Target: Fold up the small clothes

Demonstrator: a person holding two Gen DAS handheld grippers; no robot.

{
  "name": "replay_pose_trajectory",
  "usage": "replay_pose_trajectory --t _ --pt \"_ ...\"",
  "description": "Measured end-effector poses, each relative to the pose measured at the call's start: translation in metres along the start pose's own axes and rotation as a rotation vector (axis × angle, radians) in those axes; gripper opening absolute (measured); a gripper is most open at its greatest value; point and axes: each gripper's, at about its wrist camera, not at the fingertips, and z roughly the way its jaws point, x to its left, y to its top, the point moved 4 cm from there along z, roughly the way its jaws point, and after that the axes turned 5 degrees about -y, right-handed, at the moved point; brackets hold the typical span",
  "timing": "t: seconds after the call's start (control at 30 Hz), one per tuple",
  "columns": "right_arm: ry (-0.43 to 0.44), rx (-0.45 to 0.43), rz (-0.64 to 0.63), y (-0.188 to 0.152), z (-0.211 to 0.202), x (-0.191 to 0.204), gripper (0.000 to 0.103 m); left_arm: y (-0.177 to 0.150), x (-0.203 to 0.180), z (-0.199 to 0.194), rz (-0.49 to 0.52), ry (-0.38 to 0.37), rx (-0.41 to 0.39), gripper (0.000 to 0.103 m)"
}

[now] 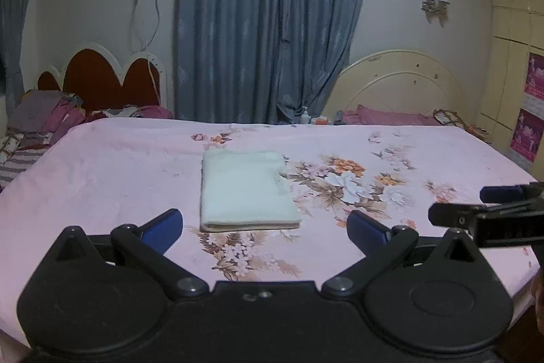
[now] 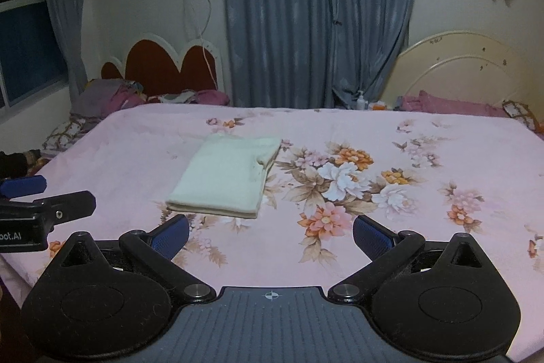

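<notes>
1. Folded cloth (image 1: 246, 189): pale, a neat rectangle lying flat on the pink floral sheet (image 1: 102, 165), folded edge facing your tools, layered edges on its right side.
2. Flower print (image 1: 343, 182) sits just right of the cloth.
3. Your left gripper (image 1: 265, 223): fingers spread wide, nothing between them, held near the cloth's near edge, not touching it.
4. Your right gripper (image 2: 270, 235): also spread, empty, near the cloth and off to its right, over the flower print.
5. Behind the cloth, past the sheet's far edge: blue curtain (image 1: 268, 22); red headboard (image 1: 102, 80) to its left, cream headboard (image 1: 397, 84) to its right.
</notes>
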Motion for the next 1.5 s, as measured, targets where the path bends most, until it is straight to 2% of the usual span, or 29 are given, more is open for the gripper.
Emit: replay_pose_trajectory --t 0.33,0.9,1.5 --pt "-0.009 -0.003 -0.006 -0.005 -0.014 0.003 0.101 -0.008 -0.004 -0.004 0.014 0.000 -0.006 0.102" --pt "-0.024 -0.019 -0.012 0.002 -0.017 0.000 0.101 -0.008 0.001 -0.010 0.041 -0.016 -0.031 0.102" --pt "-0.019 -0.014 -0.010 0.000 -0.017 0.001 0.101 -0.009 0.005 -0.011 0.046 -0.013 -0.025 0.102"
